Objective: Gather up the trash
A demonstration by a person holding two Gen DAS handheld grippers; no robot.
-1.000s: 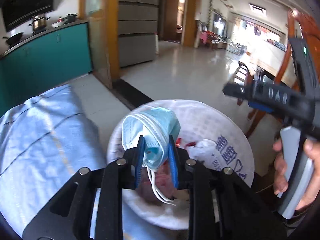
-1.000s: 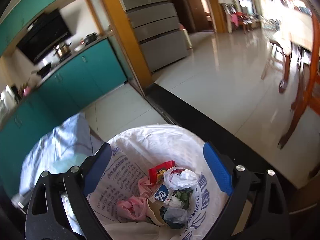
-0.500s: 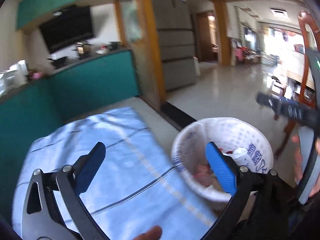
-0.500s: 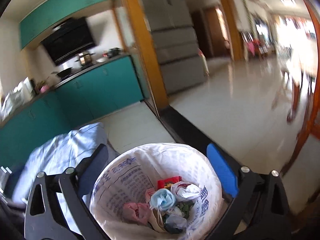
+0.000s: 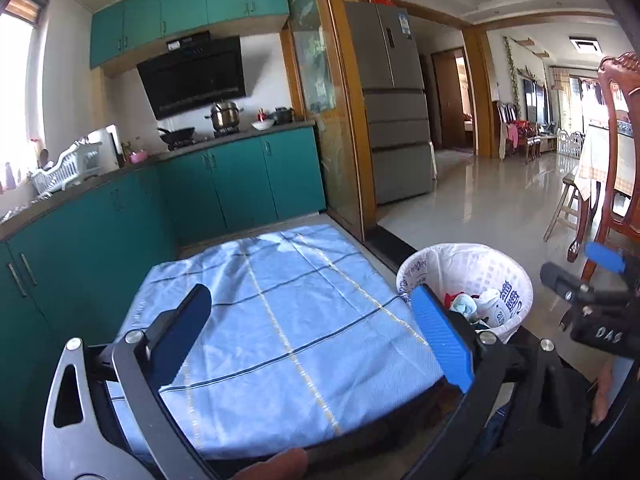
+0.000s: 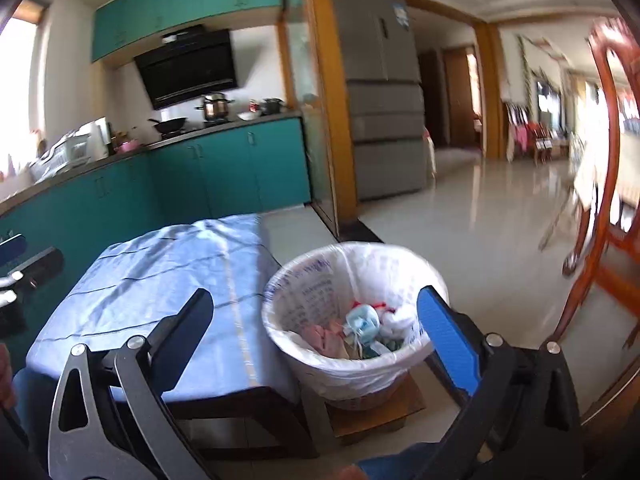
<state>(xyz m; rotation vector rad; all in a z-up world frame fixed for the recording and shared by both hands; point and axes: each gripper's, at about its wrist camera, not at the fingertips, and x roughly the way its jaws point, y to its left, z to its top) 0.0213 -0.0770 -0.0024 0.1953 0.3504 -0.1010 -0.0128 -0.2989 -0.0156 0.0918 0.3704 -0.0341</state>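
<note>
Beside the creased blue tablecloth (image 5: 288, 320), round plastic-lined bin (image 6: 352, 376) holds crumpled mask (image 6: 362, 320); both jaws wide, empty.

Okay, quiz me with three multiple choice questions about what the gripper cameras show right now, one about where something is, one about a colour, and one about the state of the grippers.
1. Where is the face mask?
A. on the table
B. in the trash bin
C. in the left gripper

2. What colour is the cloth on the table?
A. light blue with stripes
B. red
C. plain white

3. How are the two grippers set?
A. both shut
B. only the left one open
C. both open and holding nothing

Answers:
1 B, the mask lies on top of the other trash inside the white-lined trash bin.
2 A, the cloth is pale blue with dark and pale lines.
3 C, the left gripper and right gripper both have their fingers spread wide with nothing between them.
</note>
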